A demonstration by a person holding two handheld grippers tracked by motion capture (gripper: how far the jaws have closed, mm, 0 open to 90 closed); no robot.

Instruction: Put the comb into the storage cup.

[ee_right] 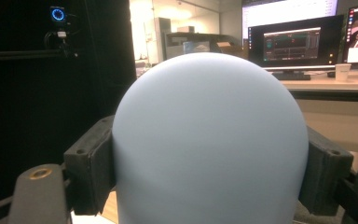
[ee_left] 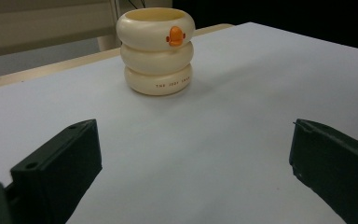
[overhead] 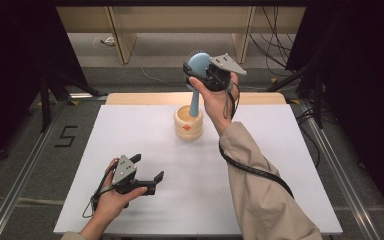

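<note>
A pale blue brush [overhead: 198, 62] with a round head and dark bristles is held upright above the back of the table. My right gripper [overhead: 198, 71] is shut on its head, and both black jaws press the blue dome [ee_right: 209, 140] from the sides. The brush handle [overhead: 195, 102] points down to the mouth of a cream ringed cup [overhead: 188, 125] with an orange duck face [ee_left: 175, 36]. I cannot tell whether the handle's tip is inside the cup. My left gripper [overhead: 149, 166] rests low over the front left of the white table [overhead: 260, 200], open [ee_left: 193, 163], with nothing between its jaws.
The cup stands alone near the back middle of the table, by its wooden edge [overhead: 145, 98]. Dark stand legs [overhead: 45, 100] flank the table, and cables [overhead: 275, 45] lie on the floor behind. A "5" [overhead: 66, 136] is marked on the floor at left.
</note>
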